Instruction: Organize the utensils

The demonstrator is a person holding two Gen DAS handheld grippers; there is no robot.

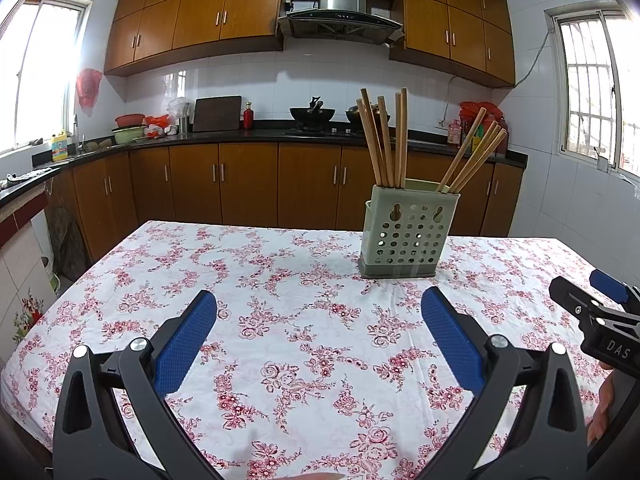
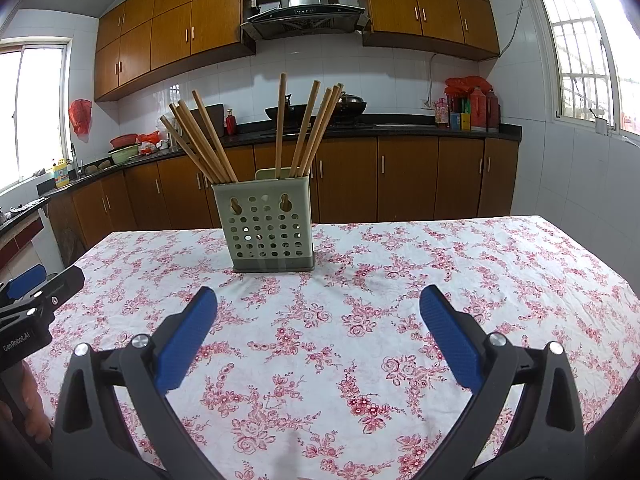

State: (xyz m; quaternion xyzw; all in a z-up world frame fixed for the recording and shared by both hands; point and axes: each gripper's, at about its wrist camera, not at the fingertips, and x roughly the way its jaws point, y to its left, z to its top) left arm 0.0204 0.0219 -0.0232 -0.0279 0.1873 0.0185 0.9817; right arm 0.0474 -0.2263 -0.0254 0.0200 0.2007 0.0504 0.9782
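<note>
All chopsticks are seen stowed in the perforated holder; nothing is left loose, and both the left gripper and right gripper are spread empty.

pink-floral tablecloth, pale-green holder, blue-padded tongs

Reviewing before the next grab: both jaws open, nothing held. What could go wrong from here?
1. The chopsticks lean outward in two splayed bunches; closing on one could nudge its neighbours or catch several at once.
2. The holder is tall and stands free on a wrinkled tablecloth; a sideways pull might tip or drag it.
3. The left gripper and right gripper face the same holder, so they could collide.
</note>
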